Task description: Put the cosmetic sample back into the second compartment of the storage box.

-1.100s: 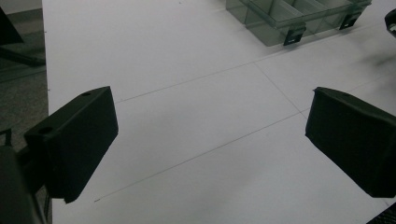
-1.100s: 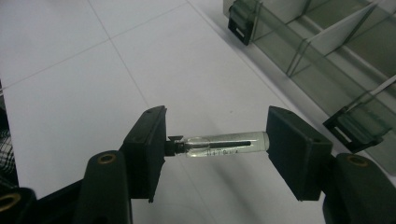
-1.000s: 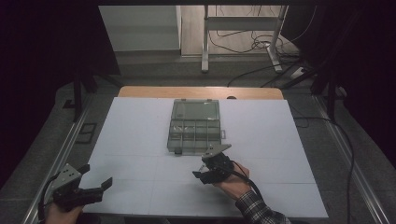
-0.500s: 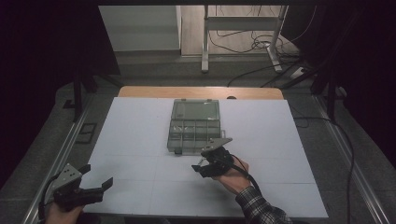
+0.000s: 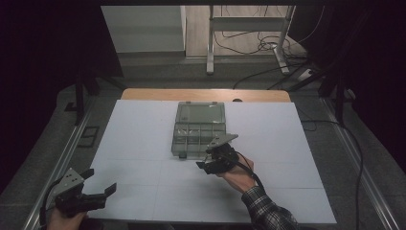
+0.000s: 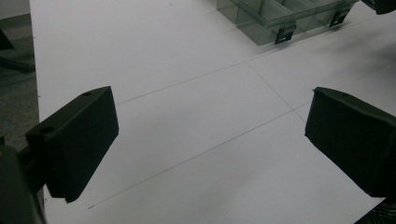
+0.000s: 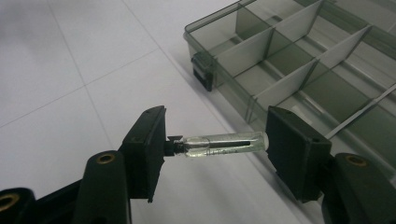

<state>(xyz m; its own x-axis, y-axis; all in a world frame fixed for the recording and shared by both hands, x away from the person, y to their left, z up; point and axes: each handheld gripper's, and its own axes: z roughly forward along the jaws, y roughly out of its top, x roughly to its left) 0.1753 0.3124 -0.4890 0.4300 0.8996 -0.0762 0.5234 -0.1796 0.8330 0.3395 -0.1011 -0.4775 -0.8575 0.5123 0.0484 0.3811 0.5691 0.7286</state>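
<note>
Dim room: white table (image 5: 143,143), grey floor, perhaps cables (image 5: 249,45) beyond.

The tabletop (image 5: 143,143) is white with thin grey grid lines, the box (image 5: 198,129) smoky see-through grey with black latches, the vial (image 7: 224,143) clear with a black tip, both tongs black, the sleeve (image 5: 265,211) dark plaid.

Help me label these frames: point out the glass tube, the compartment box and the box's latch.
glass tube (image 7: 227,143), right gripper view, middle of its clear body.
compartment box (image 5: 199,114), high view, its lid.
latch (image 7: 204,70), right gripper view, the dark clasp on the box's front wall.
</note>
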